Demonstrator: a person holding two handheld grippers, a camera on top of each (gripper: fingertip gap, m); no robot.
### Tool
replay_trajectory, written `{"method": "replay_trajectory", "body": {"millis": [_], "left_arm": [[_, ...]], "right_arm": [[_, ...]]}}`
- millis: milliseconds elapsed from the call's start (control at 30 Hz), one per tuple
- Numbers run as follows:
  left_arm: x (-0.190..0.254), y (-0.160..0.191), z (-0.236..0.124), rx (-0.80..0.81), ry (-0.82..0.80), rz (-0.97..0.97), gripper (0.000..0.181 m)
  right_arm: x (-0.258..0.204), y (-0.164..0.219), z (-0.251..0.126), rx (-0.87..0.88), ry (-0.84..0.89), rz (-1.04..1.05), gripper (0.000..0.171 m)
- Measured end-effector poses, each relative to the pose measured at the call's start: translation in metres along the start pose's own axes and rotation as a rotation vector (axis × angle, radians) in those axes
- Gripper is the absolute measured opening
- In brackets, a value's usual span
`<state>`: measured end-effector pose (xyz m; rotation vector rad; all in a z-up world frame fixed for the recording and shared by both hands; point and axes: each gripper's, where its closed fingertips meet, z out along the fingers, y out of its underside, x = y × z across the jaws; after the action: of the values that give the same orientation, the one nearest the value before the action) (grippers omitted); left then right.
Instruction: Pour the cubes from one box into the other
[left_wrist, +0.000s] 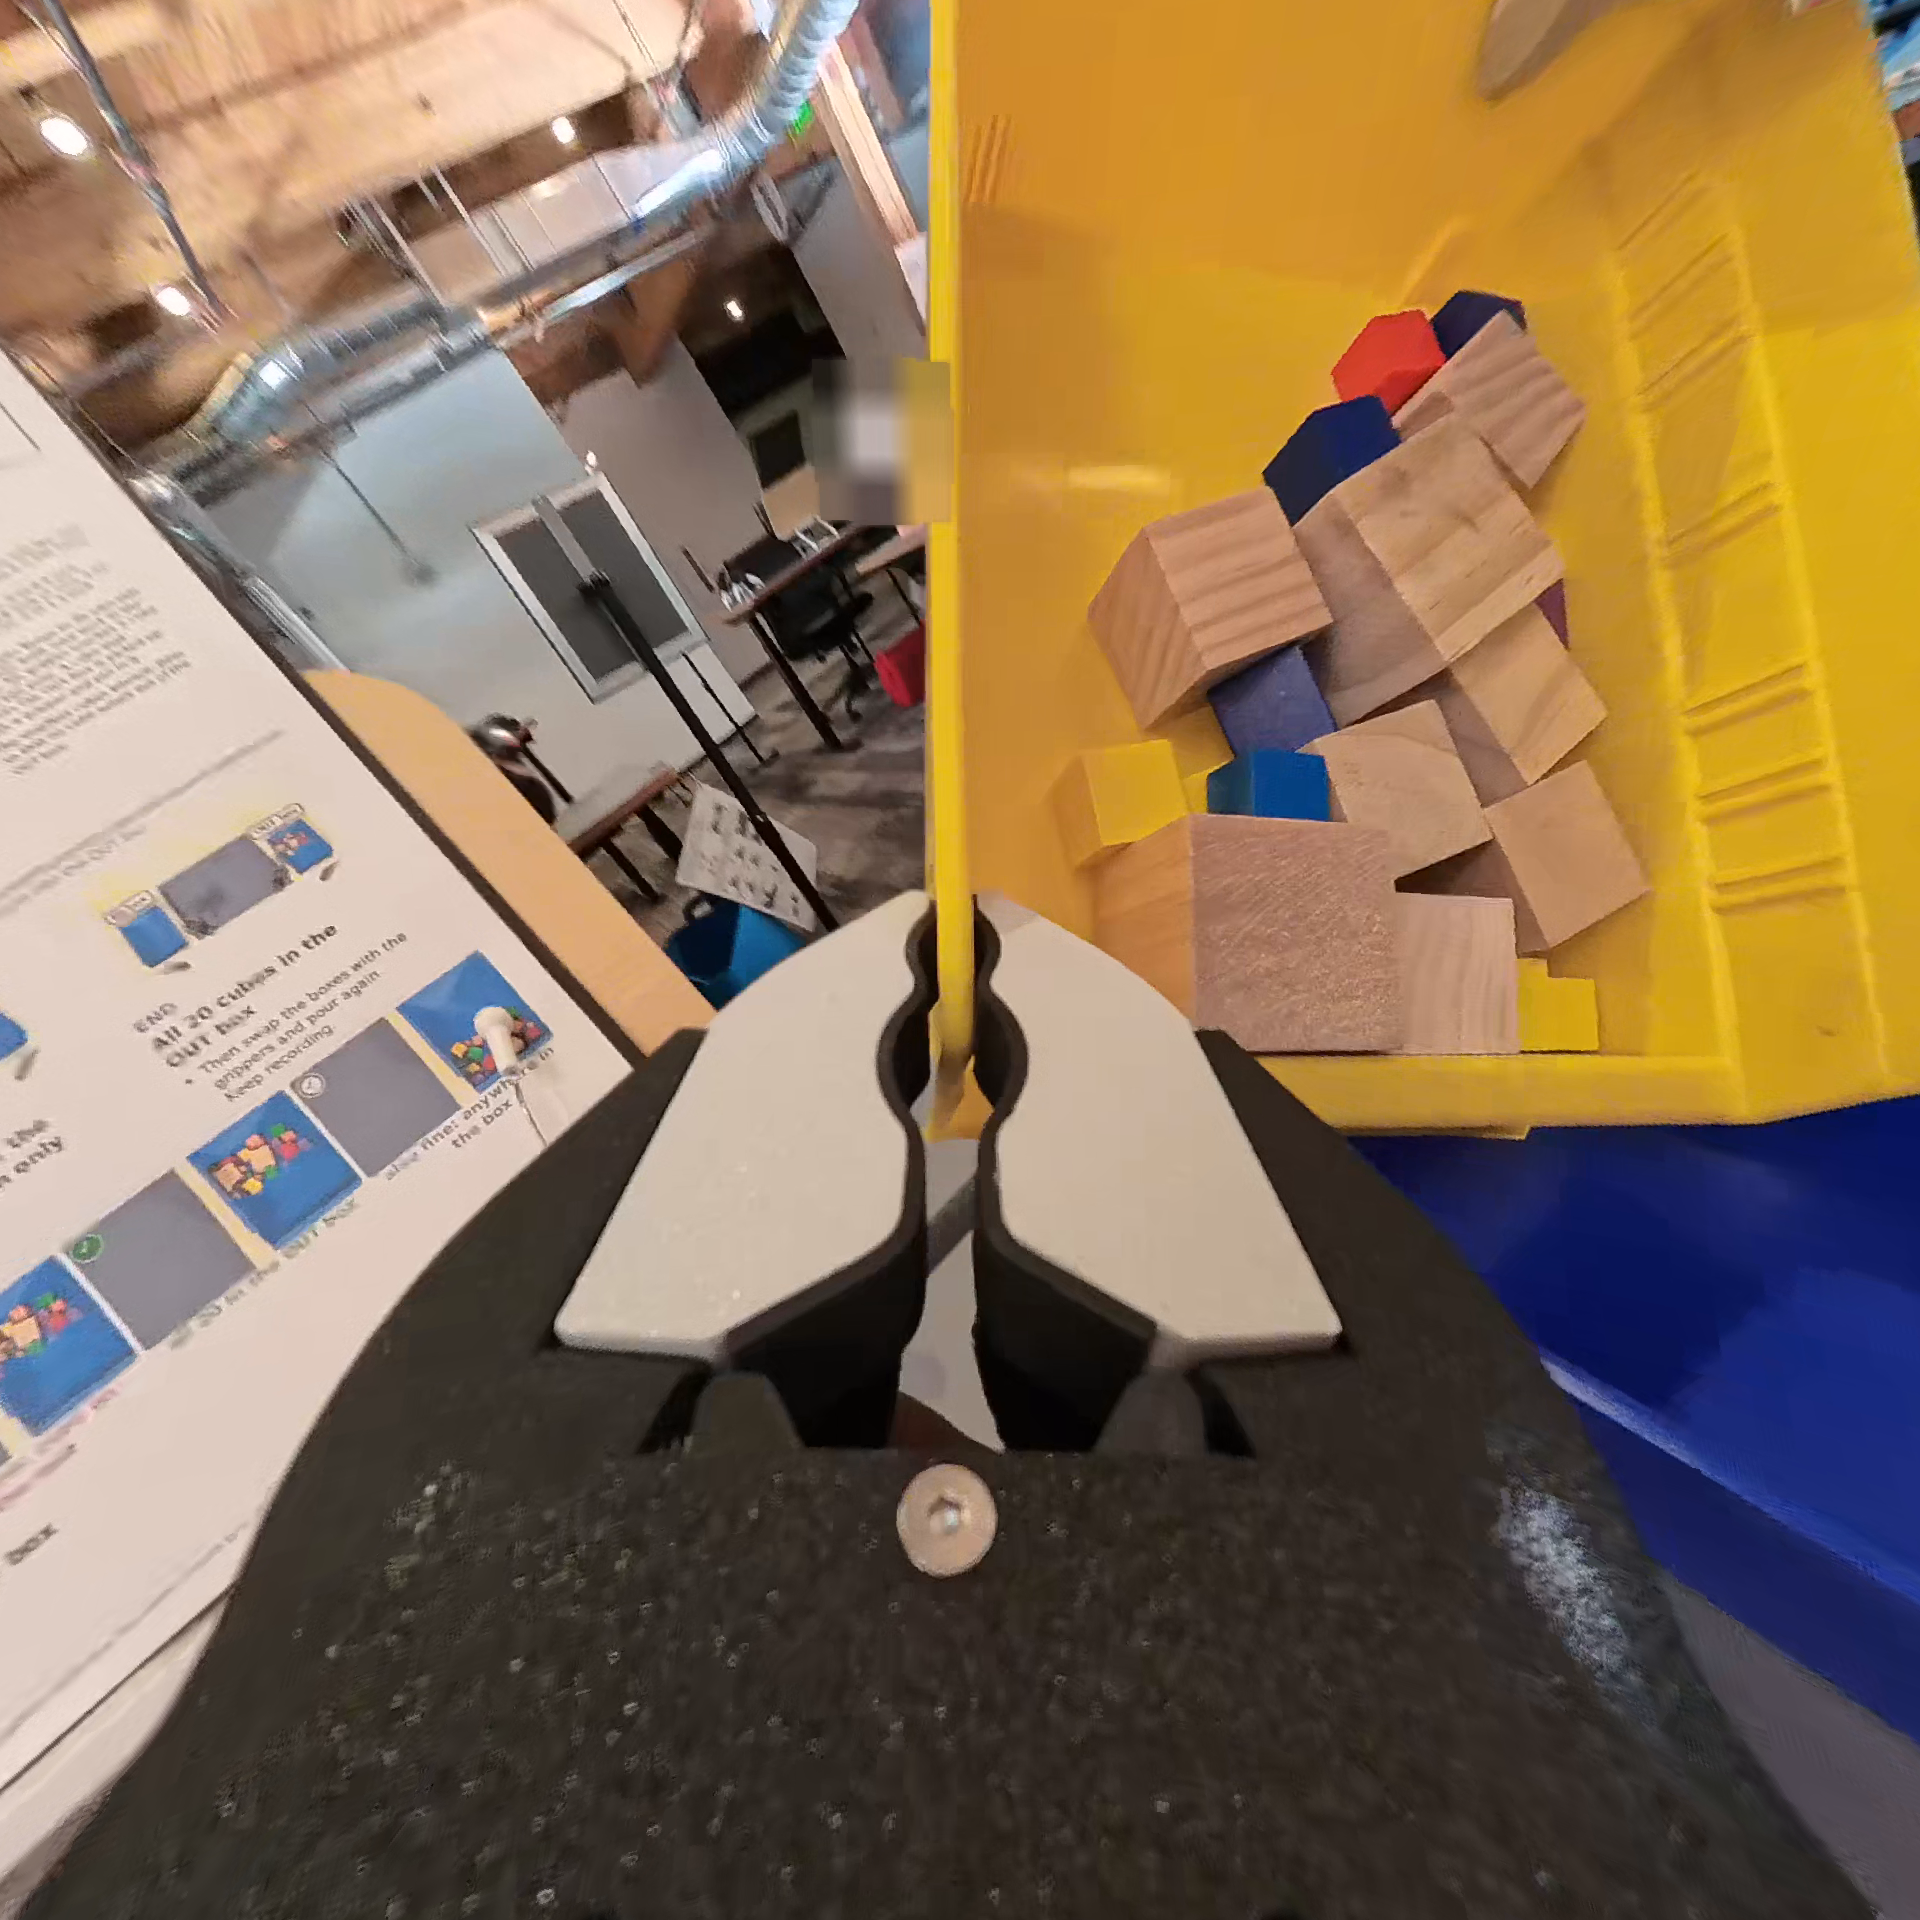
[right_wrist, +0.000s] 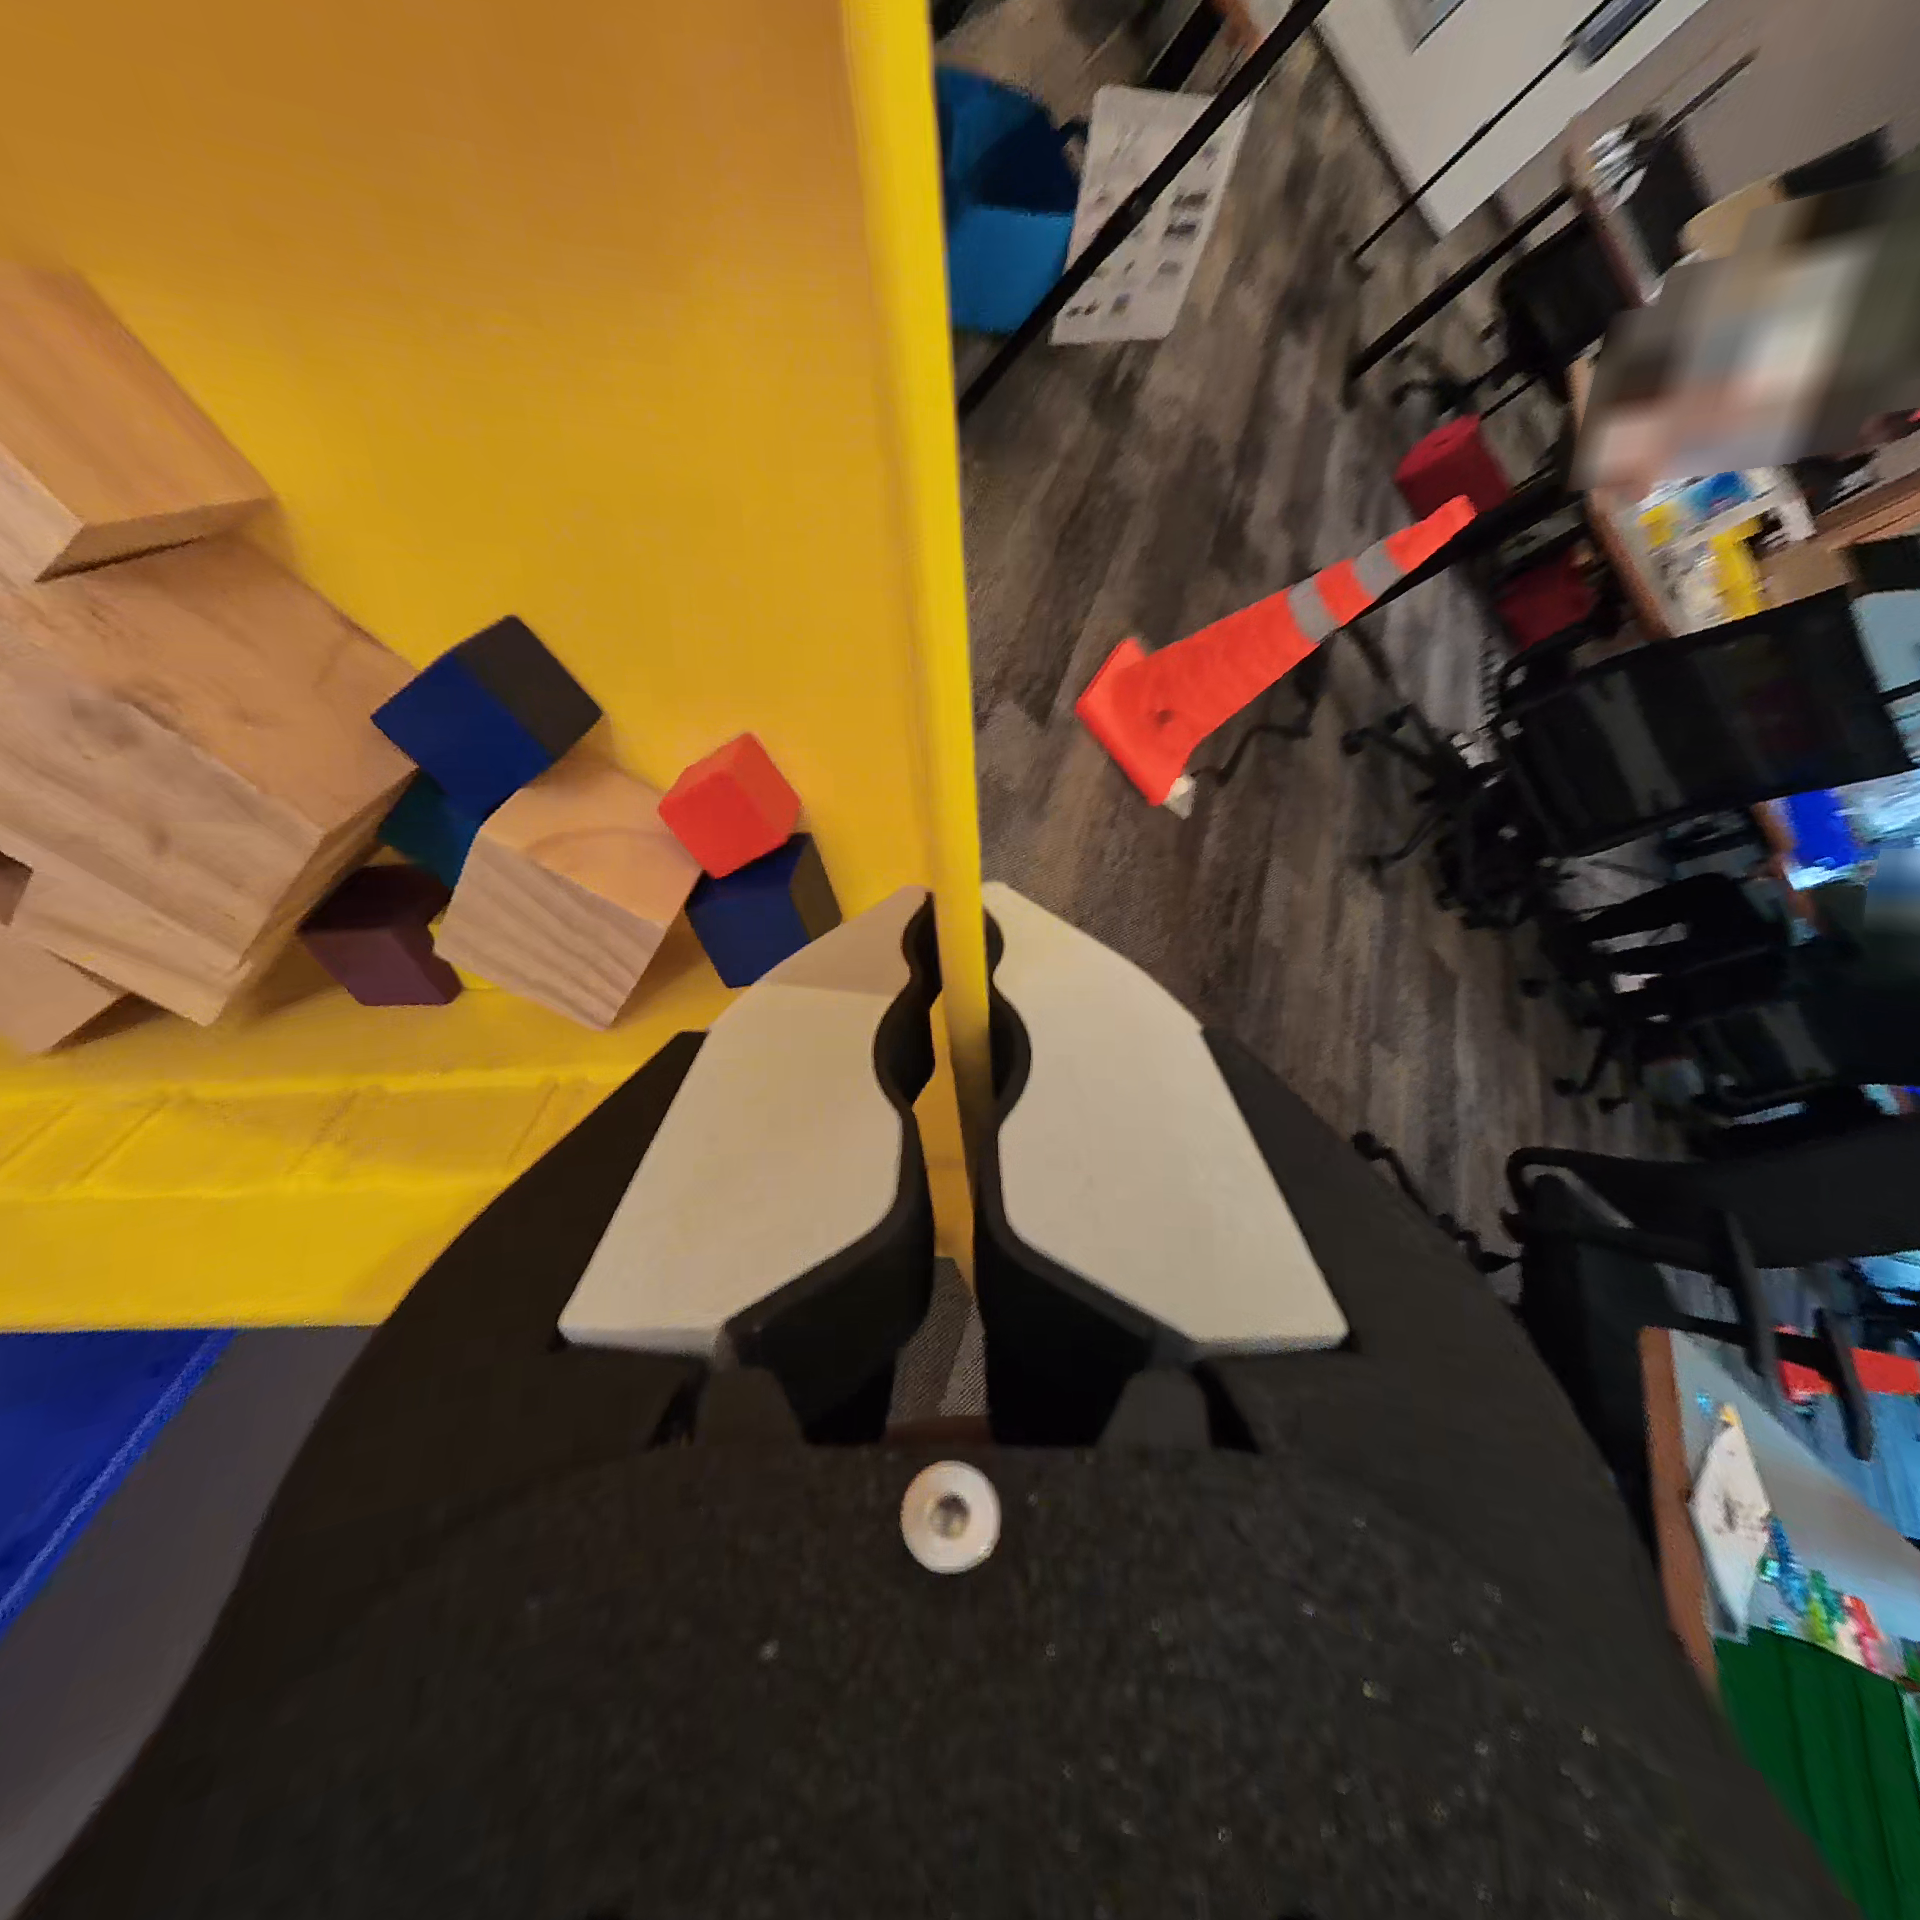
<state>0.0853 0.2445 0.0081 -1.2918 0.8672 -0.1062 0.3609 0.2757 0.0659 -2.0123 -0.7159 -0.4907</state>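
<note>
Now both grippers' fingers (left_wrist: 1091, 1049) (right_wrist: 790, 1081) clamp yellow box (left_wrist: 1195, 312) walls, cubes (left_wrist: 1403, 644) piled inside, blue box (left_wrist: 1714, 1299) below.

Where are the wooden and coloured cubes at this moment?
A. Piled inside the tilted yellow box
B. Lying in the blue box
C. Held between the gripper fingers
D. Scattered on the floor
A: the cubes lie heaped against a wall inside the yellow box, which both grippers clamp by its walls.
</note>
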Motion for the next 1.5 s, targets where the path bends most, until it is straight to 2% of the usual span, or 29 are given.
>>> {"method": "replay_trajectory", "body": {"millis": [133, 467, 733, 1000, 1300, 1500], "left_arm": [[0.004, -0.001, -0.003, 0.054, -0.064, 0.065, 0.003], [0.014, 0.017, -0.010, 0.126, -0.147, 0.137, 0.003], [0.018, 0.018, -0.013, 0.151, -0.179, 0.178, 0.003], [0.018, 0.022, -0.009, 0.133, -0.186, 0.180, 0.003], [0.018, 0.025, -0.007, 0.122, -0.195, 0.190, 0.003], [0.006, 0.010, -0.006, 0.163, -0.237, 0.170, 0.003]], "right_arm": [[0.002, -0.002, -0.018, 0.102, 0.125, 0.016, 0.004], [-0.017, 0.009, -0.052, 0.231, 0.349, 0.026, 0.005], [-0.025, 0.021, -0.066, 0.302, 0.431, 0.052, 0.004], [-0.032, 0.033, -0.062, 0.319, 0.449, 0.073, 0.004], [-0.031, 0.028, -0.066, 0.329, 0.471, 0.056, 0.004], [-0.024, 0.020, -0.076, 0.359, 0.499, 0.055, 0.004]]}}
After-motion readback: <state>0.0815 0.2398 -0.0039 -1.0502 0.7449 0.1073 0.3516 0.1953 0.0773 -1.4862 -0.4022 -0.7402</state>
